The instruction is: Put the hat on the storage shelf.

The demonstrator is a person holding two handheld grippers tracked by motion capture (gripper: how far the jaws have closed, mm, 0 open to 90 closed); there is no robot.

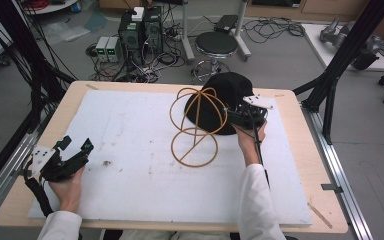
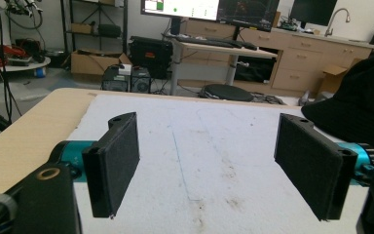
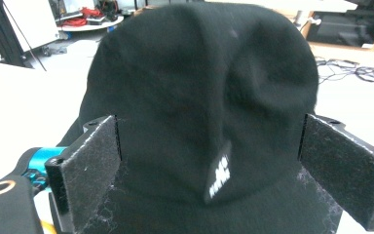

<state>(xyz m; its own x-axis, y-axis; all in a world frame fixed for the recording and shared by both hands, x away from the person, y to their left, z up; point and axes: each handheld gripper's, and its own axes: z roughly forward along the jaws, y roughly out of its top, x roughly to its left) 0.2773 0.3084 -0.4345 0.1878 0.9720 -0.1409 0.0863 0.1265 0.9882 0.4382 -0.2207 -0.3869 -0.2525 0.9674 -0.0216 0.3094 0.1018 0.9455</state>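
Observation:
A black bucket hat [image 1: 219, 95] lies on the white foam board [image 1: 120, 145] at the back right, just behind an orange wire hat stand [image 1: 195, 127] made of rings. My right gripper [image 1: 231, 116] is at the hat's near right side and stands open. In the right gripper view the hat's crown [image 3: 199, 83], with a small white label [image 3: 219, 176], sits between the two spread pads of this gripper [image 3: 209, 180]. My left gripper [image 1: 76, 146] rests open at the board's left front, holding nothing. Between the jaws of the left gripper [image 2: 208, 165] there is bare board, and the hat [image 2: 360, 105] shows at the right edge.
The foam board covers a wooden table [image 1: 25, 175]. Black frame posts [image 1: 347, 45] stand at the table's right and left. On the floor behind are a round stool [image 1: 216, 45], computer boxes [image 1: 140, 30] and tangled cables. A small dark speck [image 1: 106, 163] lies near my left gripper.

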